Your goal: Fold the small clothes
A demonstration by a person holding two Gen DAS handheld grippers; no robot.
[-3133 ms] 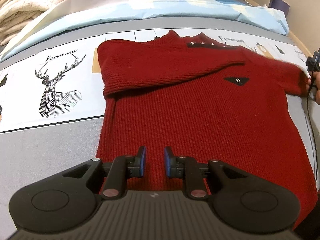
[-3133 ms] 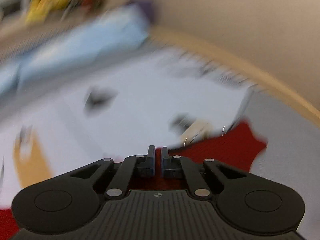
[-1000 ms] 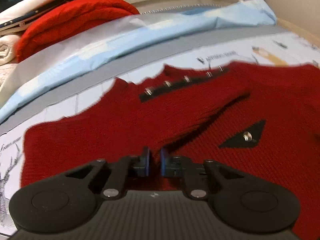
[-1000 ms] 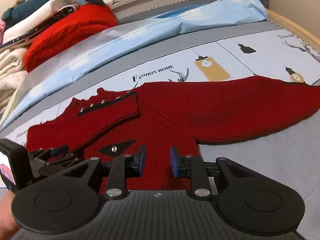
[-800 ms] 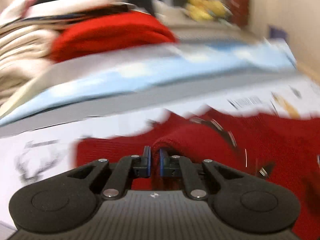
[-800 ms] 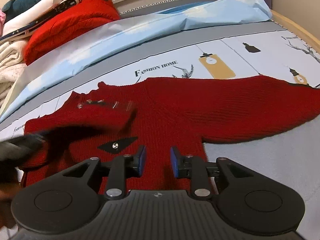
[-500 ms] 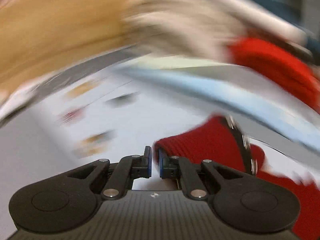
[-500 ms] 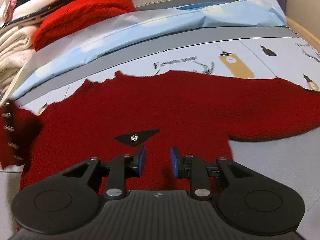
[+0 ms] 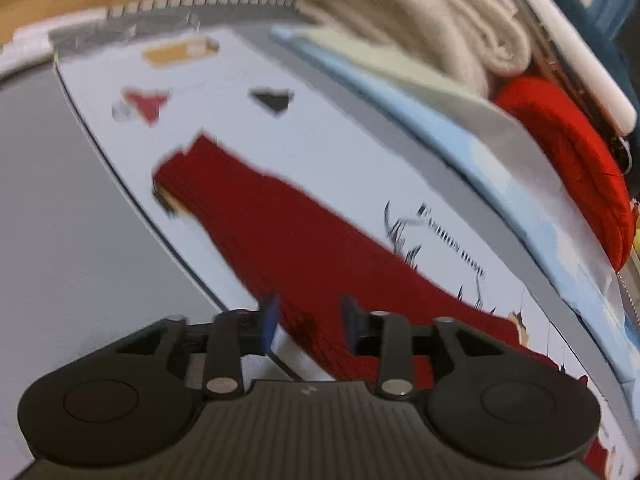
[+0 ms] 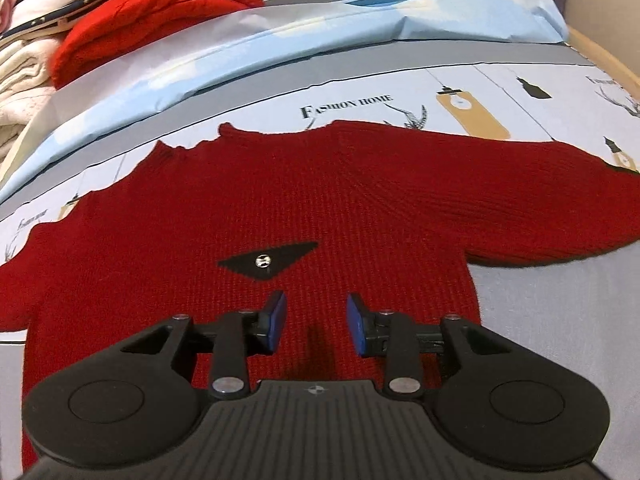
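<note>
i see the dark red sweater (image 10: 320, 208) lying flat on the printed bed sheet (image 10: 500, 80), front side up, with its neck toward the far side of the bed and a black triangular patch (image 10: 267, 260) with a small metal stud on the chest. my right claw (image 10: 315, 322) hangs just above the sweater's body, below that patch, and its two blue-padded fingers (image 10: 277, 316) stand apart with nothing between them. one sleeve runs out flat to the right edge of the right wrist view, over the yellow lamp print (image 10: 472, 114) and the grey band of the sheet. from the left wrist view, which is a bit blurred, i see the other sleeve (image 9: 304, 240) stretched out long across the white part of the sheet, its cuff at the far end near a dark seam line. my left claw (image 9: 308, 322) sits over the near part of that sleeve with its fingers spread; the knit shows in the gap between them, and i cannot tell whether the pads touch the fabric. at the back of the bed lies a light blue folded cover (image 10: 360, 28), and behind it a stack with a bright red knit (image 10: 152, 12) and cream blankets (image 9: 432, 20). the lettering "fashion home" (image 10: 346, 105) shows on the sheet just beyond the sweater's neck.
</note>
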